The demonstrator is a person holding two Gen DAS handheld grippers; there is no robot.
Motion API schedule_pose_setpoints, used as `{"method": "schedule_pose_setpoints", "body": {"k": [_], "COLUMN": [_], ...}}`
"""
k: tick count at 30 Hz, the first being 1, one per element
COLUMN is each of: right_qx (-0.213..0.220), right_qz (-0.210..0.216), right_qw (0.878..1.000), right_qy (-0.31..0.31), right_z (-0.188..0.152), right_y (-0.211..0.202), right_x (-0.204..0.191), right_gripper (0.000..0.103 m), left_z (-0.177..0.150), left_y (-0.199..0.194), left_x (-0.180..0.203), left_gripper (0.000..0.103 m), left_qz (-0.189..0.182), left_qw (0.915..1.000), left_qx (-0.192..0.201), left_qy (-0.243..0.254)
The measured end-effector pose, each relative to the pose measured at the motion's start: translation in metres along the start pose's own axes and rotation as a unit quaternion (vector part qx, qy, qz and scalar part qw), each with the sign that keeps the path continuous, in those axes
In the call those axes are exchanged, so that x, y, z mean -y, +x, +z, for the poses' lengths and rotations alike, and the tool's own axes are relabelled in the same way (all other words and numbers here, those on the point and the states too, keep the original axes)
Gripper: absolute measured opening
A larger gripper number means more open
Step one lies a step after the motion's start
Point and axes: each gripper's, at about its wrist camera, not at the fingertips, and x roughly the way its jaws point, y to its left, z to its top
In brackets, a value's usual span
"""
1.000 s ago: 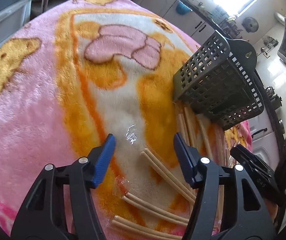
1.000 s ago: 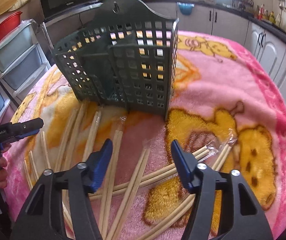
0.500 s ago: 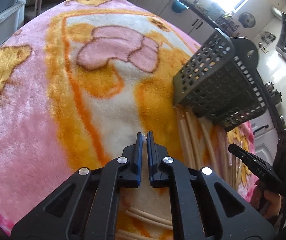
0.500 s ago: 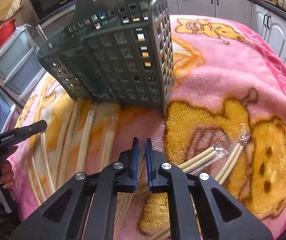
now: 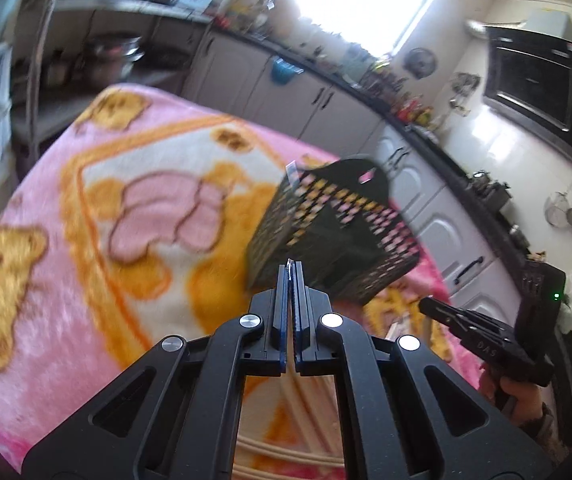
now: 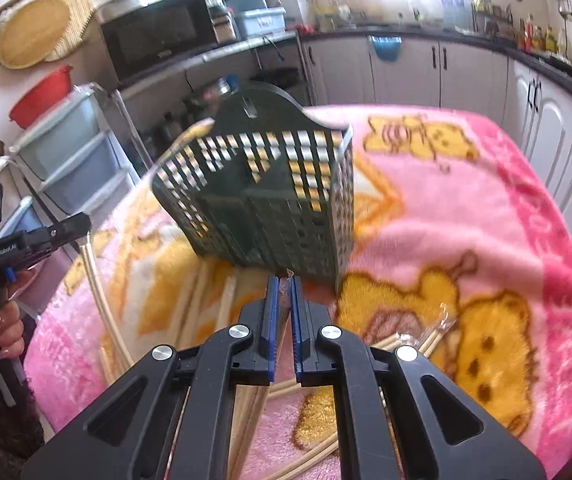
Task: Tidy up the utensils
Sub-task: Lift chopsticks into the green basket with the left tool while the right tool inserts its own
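A dark perforated utensil basket (image 5: 326,236) (image 6: 261,200) stands on the pink bear blanket (image 5: 85,240) (image 6: 466,216). My left gripper (image 5: 290,270) is shut, and a sliver of clear wrapper shows at its tips. In the right wrist view the left gripper (image 6: 79,222) has a wrapped chopstick pair (image 6: 101,300) hanging from it. My right gripper (image 6: 282,282) is shut on the wrapper of another chopstick pair (image 6: 251,396), which hangs under its fingers in front of the basket. Several more wrapped chopsticks (image 6: 422,340) lie loose on the blanket.
Grey kitchen cabinets (image 6: 406,72) and a dark counter run behind the table. Plastic drawers (image 6: 73,152) stand at the left, with a microwave (image 6: 157,40) above. A person's hand (image 6: 3,324) holds the left gripper's handle. Both views are motion-blurred.
Both grippers went from open over the chopsticks to shut. Both then rose off the blanket, each lifting a wrapped pair, so the basket and the kitchen now fill more of both views.
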Motion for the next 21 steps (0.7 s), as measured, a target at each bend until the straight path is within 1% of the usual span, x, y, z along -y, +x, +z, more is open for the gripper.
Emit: {"method": "schedule_pose_setpoints", "body": {"k": [3, 8, 13, 19, 21], "right_qx": [0.027, 0.068, 0.1, 0.141, 0.161], "right_qz": [0.006, 0.005, 0.003, 0.008, 0.016], "right_qw": [1.0, 0.997, 0.994, 0.989, 0.986], "right_qy": [-0.009, -0.028, -0.044, -0.049, -0.047], "right_z": [0.008, 0.02, 0.031, 0.049, 0.057], "right_y": [-0.018, -0.042, -0.059, -0.076, -0.083], "right_x": [-0.005, -0.013, -0.022, -0.028, -0.03], "right_gripper": [0.006, 0.005, 0.005, 0.005, 0.005], "left_z": [0.009, 0.019, 0.032, 0.054, 0.061], "left_y": [-0.007, -0.012, -0.023, -0.038, -0.041], "left_x": [0.014, 0.033, 0.058, 0.079, 0.084], "left_gripper": [0.0, 0.0, 0.0, 0.0, 0.0], "left_qz": [-0.015, -0.037, -0.058, -0.078, -0.082], "left_qw": [0.9997, 0.9985, 0.9952, 0.9905, 0.9889], "left_qx": [0.01, 0.019, 0.039, 0.069, 0.078], "left_qy": [0.016, 0.035, 0.068, 0.09, 0.096]}}
